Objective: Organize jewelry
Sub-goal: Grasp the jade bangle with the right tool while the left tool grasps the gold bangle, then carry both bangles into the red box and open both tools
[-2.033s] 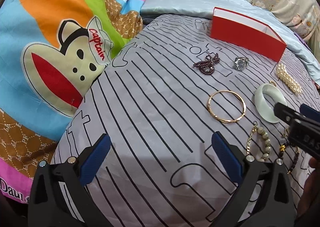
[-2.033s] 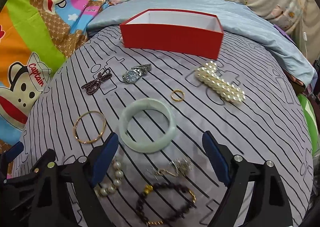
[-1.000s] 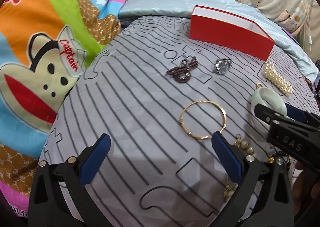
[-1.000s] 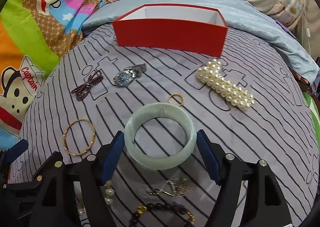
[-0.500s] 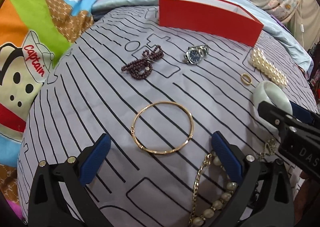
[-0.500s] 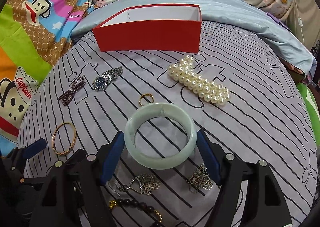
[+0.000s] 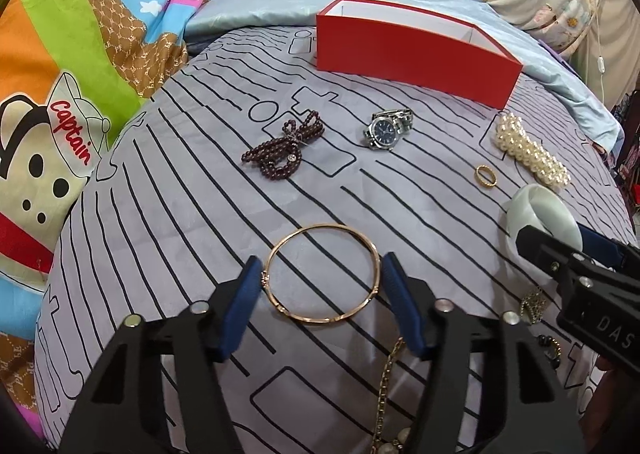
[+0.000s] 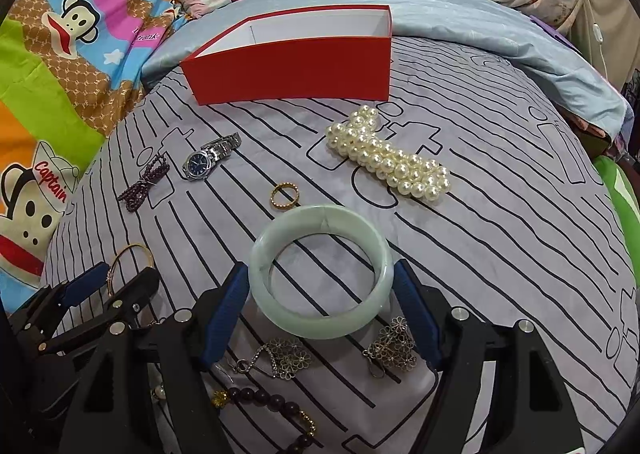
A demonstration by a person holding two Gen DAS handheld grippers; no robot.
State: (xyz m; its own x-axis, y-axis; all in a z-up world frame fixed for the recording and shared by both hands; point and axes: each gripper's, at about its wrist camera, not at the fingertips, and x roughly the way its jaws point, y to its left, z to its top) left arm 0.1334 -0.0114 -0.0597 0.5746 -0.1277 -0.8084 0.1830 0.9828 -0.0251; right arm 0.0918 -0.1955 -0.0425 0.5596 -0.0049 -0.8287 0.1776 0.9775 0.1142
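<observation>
My left gripper (image 7: pixel 322 290) is closed on the gold bangle (image 7: pixel 323 273), blue fingers (image 7: pixel 245 296) touching its left and right edges; the bangle lies flat on the grey striped bed cover (image 7: pixel 180 214). My right gripper (image 8: pixel 320 294) clamps the jade bangle (image 8: pixel 320 271) the same way, flat, opening up, fingers (image 8: pixel 224 308) on both sides.

Red box (image 8: pixel 292 66) sits at the far end of the bed cover, open top, long axis left-right, right end angled away in the right wrist view. Pearl piece (image 8: pixel 390 158) between box and jade bangle, long axis running diagonal from far-left to near-right. Watch (image 8: pixel 210 158) left of it, strap pointing toward the box. Small gold ring (image 8: pixel 285 195) just beyond the jade bangle, apart from it. Dark red bead strand (image 7: pixel 282 150) bunched left of the watch, long axis diagonal.

Near edge by my right gripper: two flower earrings (image 8: pixel 286 356), a dark bead bracelet (image 8: pixel 264 402). Gold chain with pearls (image 7: pixel 386 386) under my left gripper.
</observation>
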